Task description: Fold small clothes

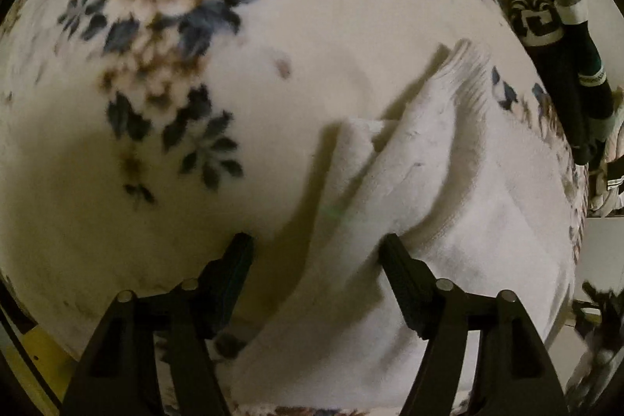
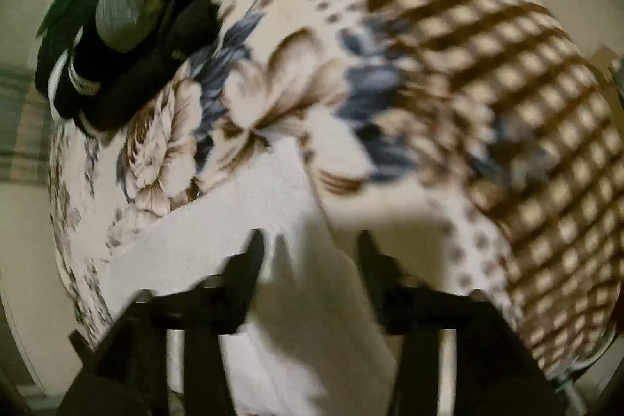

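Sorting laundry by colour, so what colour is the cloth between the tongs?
White cloth, plain, clearest in the left wrist view.

I see the cloth (image 1: pixel 448 205) lying on the blanket (image 1: pixel 273 104), toward its right edge. My left gripper (image 1: pixel 316 248) hangs over the cloth's left edge, my right gripper (image 2: pixel 310 248) over a raised fold of it. A clothes pile (image 1: pixel 557 65) sits beyond the cloth at the blanket's right edge.

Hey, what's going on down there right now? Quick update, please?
Left gripper open over white cloth. Right gripper open, same cloth below. Cloth partly folded on flowered blanket. Dark socks off to the side, not blocking.
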### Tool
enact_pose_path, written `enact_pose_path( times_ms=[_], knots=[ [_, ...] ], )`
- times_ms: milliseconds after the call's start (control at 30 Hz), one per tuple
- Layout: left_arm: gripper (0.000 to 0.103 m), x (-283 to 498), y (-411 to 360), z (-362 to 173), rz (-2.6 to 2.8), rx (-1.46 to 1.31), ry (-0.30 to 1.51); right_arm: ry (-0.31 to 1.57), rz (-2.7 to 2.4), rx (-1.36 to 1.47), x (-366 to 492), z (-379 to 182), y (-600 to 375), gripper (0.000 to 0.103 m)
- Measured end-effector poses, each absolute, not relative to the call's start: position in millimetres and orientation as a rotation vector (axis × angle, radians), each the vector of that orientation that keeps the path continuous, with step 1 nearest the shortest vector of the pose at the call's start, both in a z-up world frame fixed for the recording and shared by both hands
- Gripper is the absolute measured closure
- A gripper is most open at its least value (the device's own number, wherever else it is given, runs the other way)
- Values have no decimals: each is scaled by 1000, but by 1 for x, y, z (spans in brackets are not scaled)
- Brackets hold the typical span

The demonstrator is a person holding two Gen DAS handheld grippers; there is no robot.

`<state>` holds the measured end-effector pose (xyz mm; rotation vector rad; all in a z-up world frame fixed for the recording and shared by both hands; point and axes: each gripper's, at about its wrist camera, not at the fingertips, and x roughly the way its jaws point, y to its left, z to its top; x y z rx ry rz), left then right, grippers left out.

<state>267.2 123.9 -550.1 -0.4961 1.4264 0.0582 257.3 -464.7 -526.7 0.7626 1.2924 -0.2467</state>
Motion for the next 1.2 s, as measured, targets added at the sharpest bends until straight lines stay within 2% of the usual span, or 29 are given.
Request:
enact_pose_path(
  times_ms=[33,133,333,500,533,600,700,867,933,1000,1100,1200],
  knots=[
    [36,266,123,-542,66,-482,1421,1269,-265,800,239,-520,-468,39],
    [37,263,111,-512,43,-449,1394,1202,-316,942,182,-516,-468,20],
    [36,276,44,-486,-109,-291,1393,1079,-365,1283,76,-577,-428,18],
    [34,272,-23,-500,-256,-144,1399,882,-305,1415,52,-635,-396,18],
    [33,270,-34,-506,-277,-121,1408,839,-293,1419,54,-641,-391,17],
    [24,268,-50,-520,-298,-86,1426,771,-283,1401,58,-643,-385,12],
    [18,268,-56,-532,-291,-46,1431,681,-221,1404,66,-643,-382,12],
    [1,274,-61,-540,-300,-47,1450,617,-190,1428,81,-647,-394,12],
    [0,276,-68,-543,-291,-20,1468,588,-196,1423,80,-641,-393,14],
    [0,279,-73,-547,-274,2,1486,549,-195,1386,76,-627,-393,29],
    [0,284,-78,-551,-259,-13,1500,523,-169,1349,82,-616,-392,31],
    [0,286,-73,-553,-249,-38,1502,561,-158,1389,95,-638,-400,29]
  ],
)
